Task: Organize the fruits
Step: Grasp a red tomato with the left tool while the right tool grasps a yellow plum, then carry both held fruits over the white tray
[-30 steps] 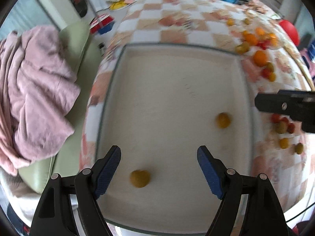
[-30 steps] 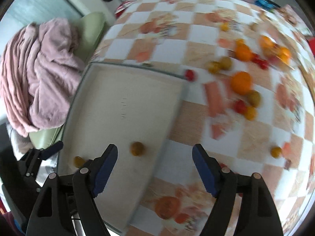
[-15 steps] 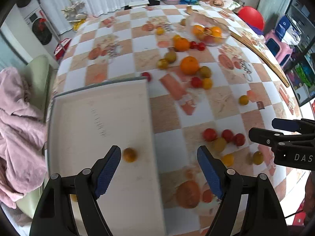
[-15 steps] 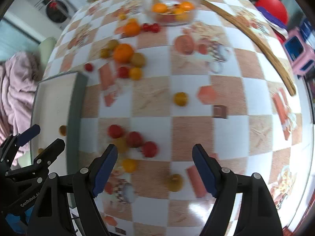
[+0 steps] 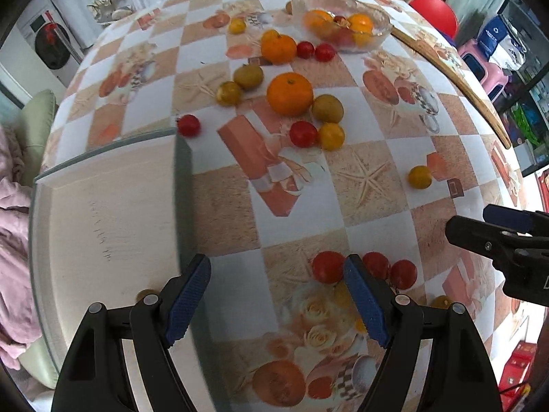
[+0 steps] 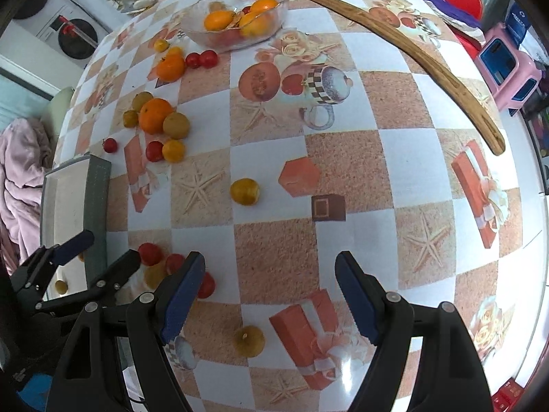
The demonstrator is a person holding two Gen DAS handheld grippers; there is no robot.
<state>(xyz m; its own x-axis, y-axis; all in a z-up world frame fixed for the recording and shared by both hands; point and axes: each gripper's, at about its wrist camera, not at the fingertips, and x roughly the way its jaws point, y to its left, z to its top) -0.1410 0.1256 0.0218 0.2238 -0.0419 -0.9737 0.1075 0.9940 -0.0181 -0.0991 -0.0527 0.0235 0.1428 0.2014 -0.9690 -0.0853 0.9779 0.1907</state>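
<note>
- While both point steeply down at the bench (image 6: 377,158), the left hand-held gripper (image 5: 276,300) and the right hand-held gripper (image 6: 269,297) stand wide, with nothing between the jaws.
- Red cherry tomatoes (image 5: 327,266) lie just by the left one's right finger; the white tray (image 5: 103,213) is to its left.
- A yellow fruit (image 6: 249,340) lies just below the right one's gap.
- Far ahead stands a glass bowl of oranges (image 6: 236,20).

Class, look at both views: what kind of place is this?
Probably a lived-in home: a printed checkered tablecloth strewn with fruit, a glass bowl, a washing machine behind, and pink plastic stools.
</note>
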